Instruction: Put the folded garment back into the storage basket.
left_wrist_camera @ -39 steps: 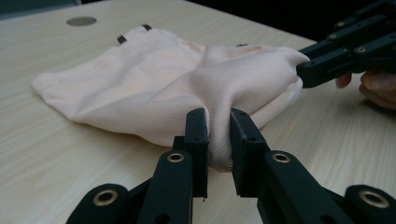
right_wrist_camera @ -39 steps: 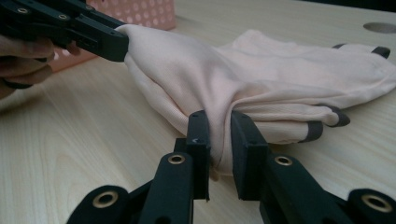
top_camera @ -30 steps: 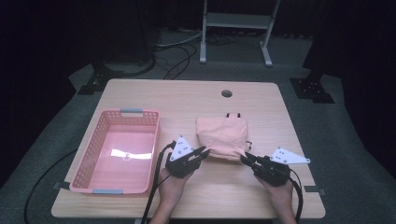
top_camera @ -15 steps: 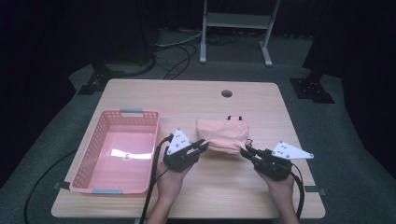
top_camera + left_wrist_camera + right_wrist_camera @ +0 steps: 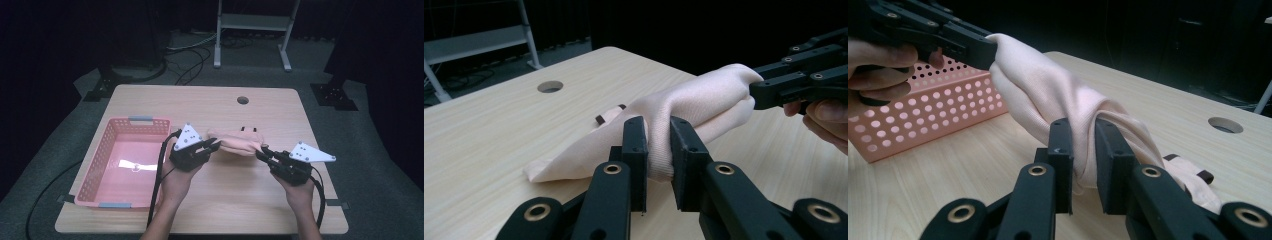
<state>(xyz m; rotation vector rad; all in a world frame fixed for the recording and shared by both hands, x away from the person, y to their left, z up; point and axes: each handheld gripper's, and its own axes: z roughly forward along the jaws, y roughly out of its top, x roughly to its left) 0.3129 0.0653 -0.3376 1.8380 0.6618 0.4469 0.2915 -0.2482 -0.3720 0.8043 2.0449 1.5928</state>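
On tabletop (image 5: 210, 105), beside empty pink basket (image 5: 102, 165): peach cloth (image 5: 235, 142) bunched into a roll, lifted at both ends, back edge trailing on wood. Long axis level, running left to right, parallel to near edge. Pinched tight at one end by left gripper (image 5: 214, 146), at the other by right gripper (image 5: 262, 152). Basket drop not yet done.

No text, label, brand, number or sign can be read on anything before my two tools or near them.
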